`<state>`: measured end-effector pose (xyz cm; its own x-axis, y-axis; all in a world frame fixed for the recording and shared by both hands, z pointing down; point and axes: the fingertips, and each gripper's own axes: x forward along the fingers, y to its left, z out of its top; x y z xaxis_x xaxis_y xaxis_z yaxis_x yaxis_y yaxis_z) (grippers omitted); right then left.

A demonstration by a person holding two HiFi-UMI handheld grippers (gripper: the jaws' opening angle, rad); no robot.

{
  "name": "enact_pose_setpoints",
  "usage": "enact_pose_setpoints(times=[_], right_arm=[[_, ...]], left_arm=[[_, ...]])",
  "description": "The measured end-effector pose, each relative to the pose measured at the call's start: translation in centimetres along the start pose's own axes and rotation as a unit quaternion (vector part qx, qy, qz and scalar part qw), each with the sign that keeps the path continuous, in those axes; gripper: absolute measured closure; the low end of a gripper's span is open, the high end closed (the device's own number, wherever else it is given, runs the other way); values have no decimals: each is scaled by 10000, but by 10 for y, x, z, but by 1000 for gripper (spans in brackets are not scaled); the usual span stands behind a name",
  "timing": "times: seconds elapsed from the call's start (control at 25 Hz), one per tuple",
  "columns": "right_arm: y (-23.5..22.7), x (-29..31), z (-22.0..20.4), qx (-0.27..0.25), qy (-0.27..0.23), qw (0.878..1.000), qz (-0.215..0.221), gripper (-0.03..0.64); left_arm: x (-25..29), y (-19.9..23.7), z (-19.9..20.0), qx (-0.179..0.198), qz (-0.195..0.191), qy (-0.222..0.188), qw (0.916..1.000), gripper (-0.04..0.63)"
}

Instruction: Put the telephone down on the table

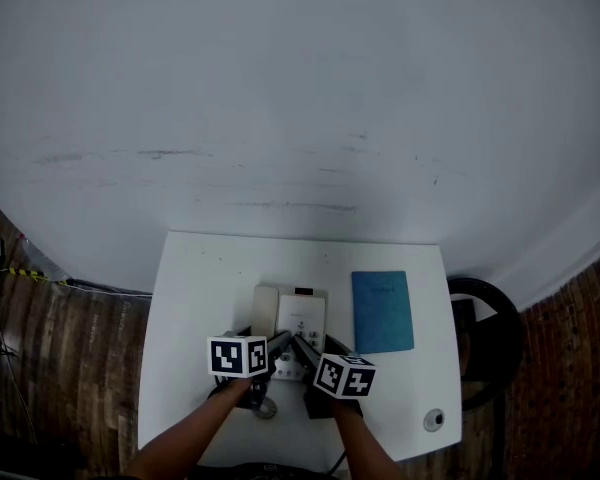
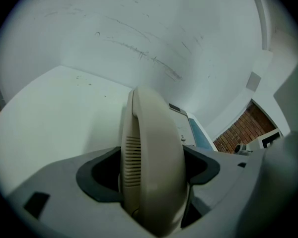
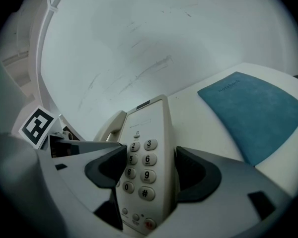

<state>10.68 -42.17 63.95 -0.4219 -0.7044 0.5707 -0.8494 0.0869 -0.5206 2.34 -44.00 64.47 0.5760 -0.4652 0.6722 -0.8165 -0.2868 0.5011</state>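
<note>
Telephone (image 1: 298,323) going down, two-handed
On the left gripper (image 2: 151,176) the fingers are squeezing the handset (image 2: 156,133), on the right gripper (image 3: 146,171) the base (image 3: 149,128); lowering both level onto the tabletop (image 1: 195,298) seems smart.

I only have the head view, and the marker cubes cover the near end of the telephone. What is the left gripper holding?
Observer: The left gripper has its jaws shut on the cream handset, one pad on each side.
Operator: And the right one?
Observer: The right gripper has its jaws shut on the telephone body, across the keypad.
Operator: Which way up is the keypad?
Observer: The keys face up toward the right gripper's camera, with 3, 6, 9 and # readable.
</note>
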Motion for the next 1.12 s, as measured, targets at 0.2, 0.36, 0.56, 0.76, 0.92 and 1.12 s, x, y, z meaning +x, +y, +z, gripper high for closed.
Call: enact_pose_setpoints(times=[0.2,0.36,0.56,0.76,0.92,1.12], right_arm=[[-2,-1,0,49,30,9999,82,319],[-4,-8,3,4,-42,10000,41,337],[-3,-23,15,-140,-238,9996,-37,391],[10,-45,28,-435,-481,9979,34,422],[20,-65,39,-740,-626,9952,100,461],[31,-90,53,-1076,-856,9904,169,496]], left_arm=[[-1,0,-1,90,19,-18,10000,230],[-11,0,1,391,198,-167,9989,230],[-29,-7,12,482,251,-474,9974,230],[-52,-17,20,691,314,-786,9940,232],[-73,-33,31,807,225,-1155,9898,236],[-101,-64,42,1168,126,-1649,9793,385]])
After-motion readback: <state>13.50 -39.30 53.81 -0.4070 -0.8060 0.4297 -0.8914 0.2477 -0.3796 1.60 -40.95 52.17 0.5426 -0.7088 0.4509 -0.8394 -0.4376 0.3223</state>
